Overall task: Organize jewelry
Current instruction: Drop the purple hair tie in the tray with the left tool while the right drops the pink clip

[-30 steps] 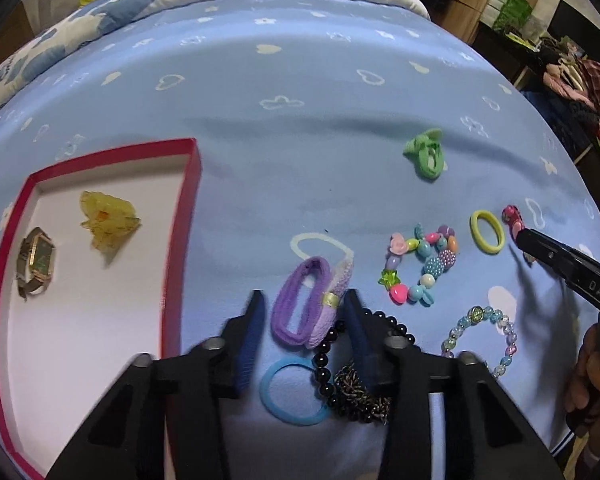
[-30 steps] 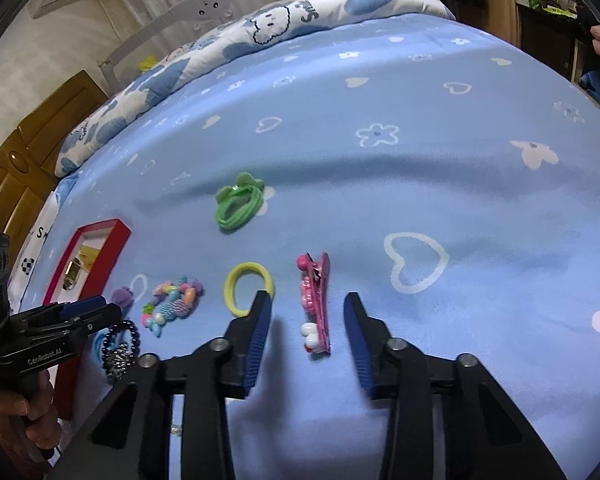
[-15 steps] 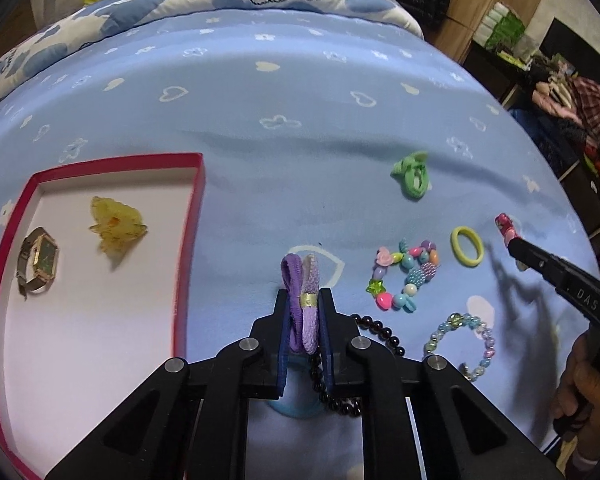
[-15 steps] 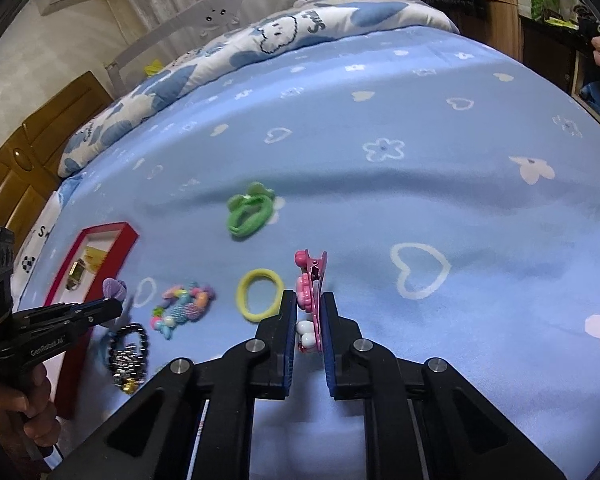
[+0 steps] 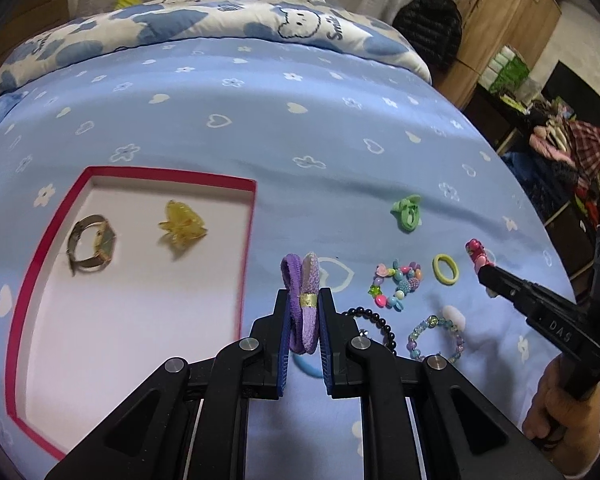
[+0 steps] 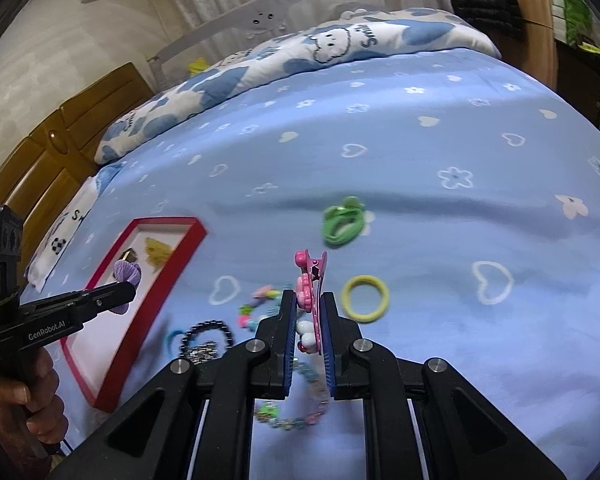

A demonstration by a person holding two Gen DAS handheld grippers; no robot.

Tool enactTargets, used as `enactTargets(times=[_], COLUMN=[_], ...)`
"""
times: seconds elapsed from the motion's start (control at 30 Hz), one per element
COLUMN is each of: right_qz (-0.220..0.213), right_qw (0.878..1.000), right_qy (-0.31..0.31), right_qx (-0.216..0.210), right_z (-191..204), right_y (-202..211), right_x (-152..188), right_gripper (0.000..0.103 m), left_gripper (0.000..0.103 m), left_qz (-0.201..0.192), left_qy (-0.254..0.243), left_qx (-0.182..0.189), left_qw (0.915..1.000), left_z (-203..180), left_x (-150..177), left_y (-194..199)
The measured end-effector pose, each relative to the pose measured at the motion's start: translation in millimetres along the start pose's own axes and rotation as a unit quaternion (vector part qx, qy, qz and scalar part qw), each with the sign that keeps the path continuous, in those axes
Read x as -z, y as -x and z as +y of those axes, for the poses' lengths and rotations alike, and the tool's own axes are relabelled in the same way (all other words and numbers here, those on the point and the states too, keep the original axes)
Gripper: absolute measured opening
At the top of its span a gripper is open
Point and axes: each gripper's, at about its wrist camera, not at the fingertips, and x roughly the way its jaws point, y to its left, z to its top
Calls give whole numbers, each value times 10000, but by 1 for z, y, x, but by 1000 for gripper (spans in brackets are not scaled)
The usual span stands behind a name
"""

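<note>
My left gripper is shut on a purple hair tie and holds it above the bed, just right of the red-rimmed tray. The tray holds a watch and a yellow hair claw. My right gripper is shut on a pink hair clip, lifted over the bed. The right gripper and its clip show at the right of the left wrist view. The left gripper with the purple tie shows at the left of the right wrist view, over the tray.
On the blue sheet lie a green hair tie, a yellow hair tie, a colourful bead bracelet, a pale bead bracelet, a black bead bracelet and a blue hair tie. A pillow lies at the far end.
Both grippers closed on their items, the left on the purple hair tie and the right on the pink clip, and lifted them off the sheet. The left has moved toward the tray.
</note>
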Motion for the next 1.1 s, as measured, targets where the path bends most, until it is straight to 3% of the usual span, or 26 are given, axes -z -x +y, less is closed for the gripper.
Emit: enactTargets(times=[0.67, 1.1], right_qz=[87, 223], right_qw=[9955, 9879], right_qy=[611, 988], right_qx=[-719, -1179], right_z=[89, 155], right_y=[-8, -30], right_x=[6, 3], right_gripper=[11, 11], left_gripper=[12, 12], left_qz=[-311, -331], left_qy=[544, 830], left_qx=[-226, -479], left_qw=[9978, 9948], left_z=[60, 105], left_x=[25, 28], left_y=[61, 73])
